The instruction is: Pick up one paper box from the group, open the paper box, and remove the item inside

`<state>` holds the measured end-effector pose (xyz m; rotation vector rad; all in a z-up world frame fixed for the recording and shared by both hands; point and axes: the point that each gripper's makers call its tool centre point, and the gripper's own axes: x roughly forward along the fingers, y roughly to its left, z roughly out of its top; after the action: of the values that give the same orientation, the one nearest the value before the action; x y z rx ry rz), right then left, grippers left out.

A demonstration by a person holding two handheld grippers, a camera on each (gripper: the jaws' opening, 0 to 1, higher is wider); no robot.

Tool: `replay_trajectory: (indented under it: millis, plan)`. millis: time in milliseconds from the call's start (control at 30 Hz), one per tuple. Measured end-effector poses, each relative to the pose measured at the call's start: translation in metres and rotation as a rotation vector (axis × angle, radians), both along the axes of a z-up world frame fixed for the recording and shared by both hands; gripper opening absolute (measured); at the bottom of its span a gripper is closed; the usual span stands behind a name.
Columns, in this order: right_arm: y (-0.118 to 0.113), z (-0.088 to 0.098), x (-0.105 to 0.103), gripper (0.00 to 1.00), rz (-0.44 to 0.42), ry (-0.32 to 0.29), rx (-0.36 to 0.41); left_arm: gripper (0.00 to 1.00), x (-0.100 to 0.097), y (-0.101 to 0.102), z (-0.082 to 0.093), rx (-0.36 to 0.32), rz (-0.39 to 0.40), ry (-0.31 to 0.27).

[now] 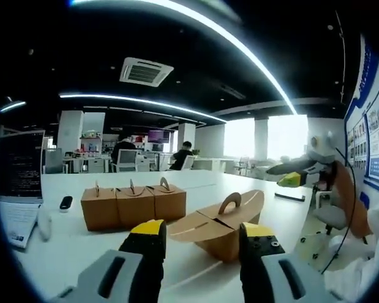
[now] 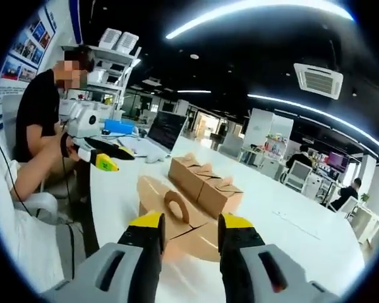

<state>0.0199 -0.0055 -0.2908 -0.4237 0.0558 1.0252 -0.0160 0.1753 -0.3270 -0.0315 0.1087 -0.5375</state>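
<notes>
Both grippers, left [image 1: 199, 237] and right [image 2: 188, 228], fingers apart and empty, flank the chosen paper box [image 1: 220, 222], standing flaps-spread on the white surface [image 1: 259, 189] beside three closed boxes [image 1: 133, 203], apparently ready for extracting its contents.

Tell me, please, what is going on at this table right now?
A person holds a pair of tongs in each hand over a white table. One paper box sits apart from a row of three closed boxes, its top flaps spread wide. The left tongs and right tongs both hang open just short of it, gripping nothing. No item from inside is visible yet.
</notes>
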Motion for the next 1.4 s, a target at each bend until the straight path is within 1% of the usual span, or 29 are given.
replay_trajectory:
  millis: [167, 400, 600, 733, 833, 1000, 1267, 1400]
  plan:
    - [0.014, -0.005, 0.004, 0.33, 0.026, 0.000, -0.051, 0.47, 0.001, -0.001, -0.001, 0.002, -0.001, 0.003]
    - [0.032, -0.021, 0.011, 0.32, 0.062, 0.015, -0.135, 0.47, 0.002, -0.002, -0.003, 0.006, 0.000, 0.009]
    - [0.045, -0.032, 0.015, 0.31, 0.071, 0.015, -0.184, 0.47, 0.001, -0.003, -0.004, 0.008, -0.001, 0.010]
    - [0.052, -0.037, 0.017, 0.28, 0.076, 0.026, -0.191, 0.47, 0.001, -0.003, -0.005, 0.008, -0.001, 0.011]
    - [0.055, -0.039, 0.018, 0.27, 0.072, 0.022, -0.195, 0.47, 0.001, -0.002, -0.005, 0.007, -0.001, 0.012]
    - [0.056, -0.045, 0.019, 0.26, 0.062, 0.009, -0.227, 0.47, 0.001, -0.002, -0.006, 0.009, -0.005, 0.012]
    - [0.057, -0.042, 0.012, 0.26, 0.072, -0.006, -0.242, 0.47, 0.001, -0.002, -0.006, 0.011, -0.005, 0.013]
    - [0.058, -0.044, 0.011, 0.26, 0.076, -0.006, -0.251, 0.47, 0.001, -0.002, -0.007, 0.014, -0.007, 0.014]
